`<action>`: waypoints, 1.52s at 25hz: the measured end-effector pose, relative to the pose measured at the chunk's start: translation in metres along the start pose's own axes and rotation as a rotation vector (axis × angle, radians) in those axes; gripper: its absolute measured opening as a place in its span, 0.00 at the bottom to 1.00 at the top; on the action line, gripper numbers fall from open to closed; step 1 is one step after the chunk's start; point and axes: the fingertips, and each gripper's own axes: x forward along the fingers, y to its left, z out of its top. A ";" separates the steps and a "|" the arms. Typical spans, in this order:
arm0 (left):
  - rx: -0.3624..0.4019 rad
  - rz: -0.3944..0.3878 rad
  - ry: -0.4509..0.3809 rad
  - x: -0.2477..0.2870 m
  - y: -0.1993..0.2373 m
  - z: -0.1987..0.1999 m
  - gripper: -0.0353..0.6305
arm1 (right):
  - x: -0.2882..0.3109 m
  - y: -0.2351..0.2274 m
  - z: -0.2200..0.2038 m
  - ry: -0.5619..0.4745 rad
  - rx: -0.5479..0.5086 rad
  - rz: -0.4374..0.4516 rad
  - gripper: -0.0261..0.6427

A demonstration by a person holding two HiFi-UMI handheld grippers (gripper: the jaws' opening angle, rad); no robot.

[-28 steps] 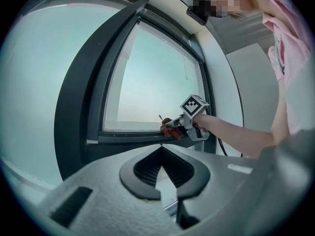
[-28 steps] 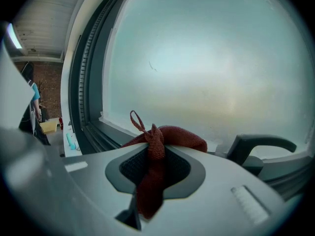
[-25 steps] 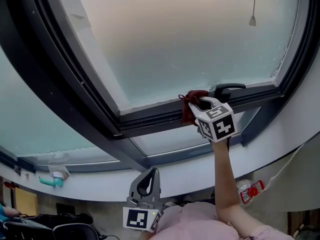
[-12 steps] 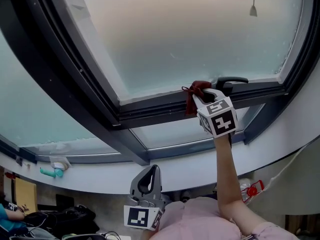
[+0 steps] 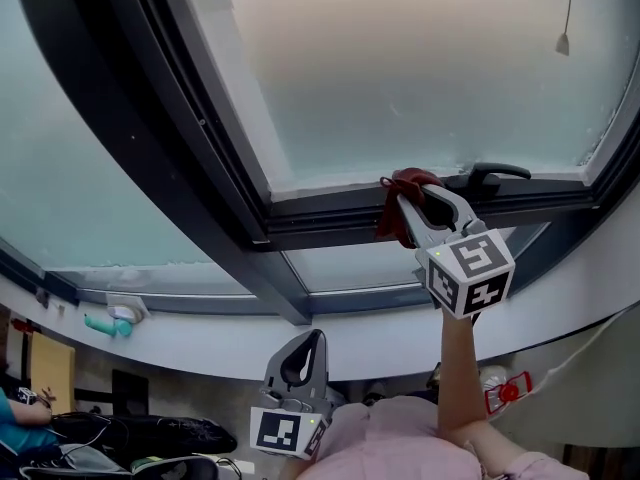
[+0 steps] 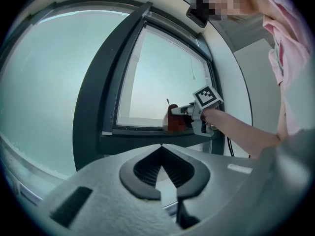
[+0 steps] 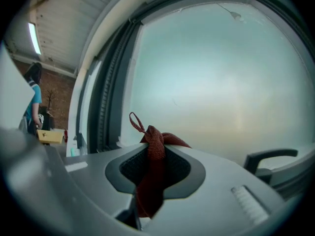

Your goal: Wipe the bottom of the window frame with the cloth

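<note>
Fingers (image 7: 93, 181) of the right gripper (image 5: 410, 206) are clamped on a dark red cloth (image 7: 152, 154). Just beyond their tips, it bunches against the window frame's bottom rail (image 5: 320, 225). A black handle (image 5: 497, 174) sits to their right. The left gripper (image 6: 161, 150), far below, has its fingers together, empty.

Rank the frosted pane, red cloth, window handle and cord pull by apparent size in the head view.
All sit at the window, so nearness hardly skews this.
1. Frosted pane, by far
2. Red cloth
3. Window handle, about as long but thinner
4. Cord pull
</note>
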 end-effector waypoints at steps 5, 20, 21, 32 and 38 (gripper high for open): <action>0.020 -0.048 0.002 0.005 0.013 0.004 0.05 | 0.023 0.082 0.023 -0.108 -0.036 0.116 0.16; 0.009 -0.020 0.018 0.000 0.074 0.008 0.05 | 0.116 0.189 -0.025 0.130 -0.327 0.233 0.16; 0.005 -0.017 0.018 0.000 0.074 0.007 0.05 | 0.118 0.189 -0.028 0.159 -0.361 0.226 0.16; -0.011 -0.011 0.011 0.004 0.057 0.004 0.05 | 0.117 0.186 -0.037 0.244 -0.401 0.223 0.15; -0.005 -0.002 0.011 0.005 0.046 0.003 0.05 | 0.109 0.171 -0.038 0.243 -0.377 0.213 0.15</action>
